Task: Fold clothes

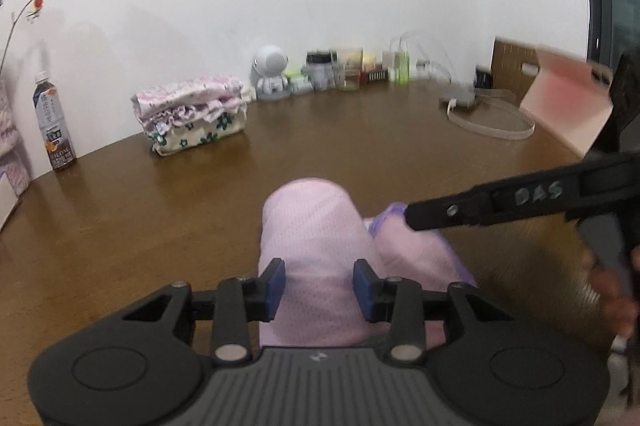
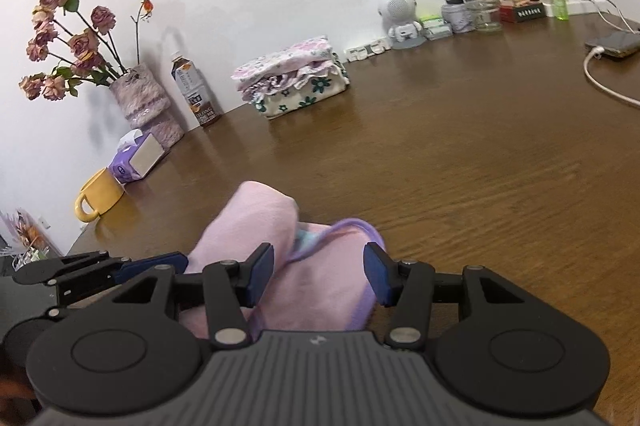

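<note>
Across the wide brown table [image 2: 460, 166] I am seeing everything in both wrist views. Against the wall a stack of folded clothes [image 2: 290, 80] is sitting, floral and lilac pieces laid one on another, well apart from my tools. Near the front edge the pink garment [image 1: 316, 250] is lying, small and already bunched: one part is rising as a rounded roll, and beside it a flatter part with a lilac trim [image 2: 352, 226] is spreading.

I am holding the left gripper [image 1: 319, 284] with its jaws apart, and the pink roll is passing between the blue pads [image 1: 276, 282]; whether they are pressing the cloth I cannot tell, since I am seeing a small gap on each side. The right gripper [image 2: 320, 274] is also standing wide open over the flatter part, gripping nothing as far as I can see.

My judgement: I am working on the pink garment, which is sitting partly gathered. This could be a fold in the making, or a fold just finished and being let go; the pictures are not settling which.

For any further move, I am expecting the thin cloth to slip and unroll easily, so both tools are needing a sure pinch on matching edges.
</note>
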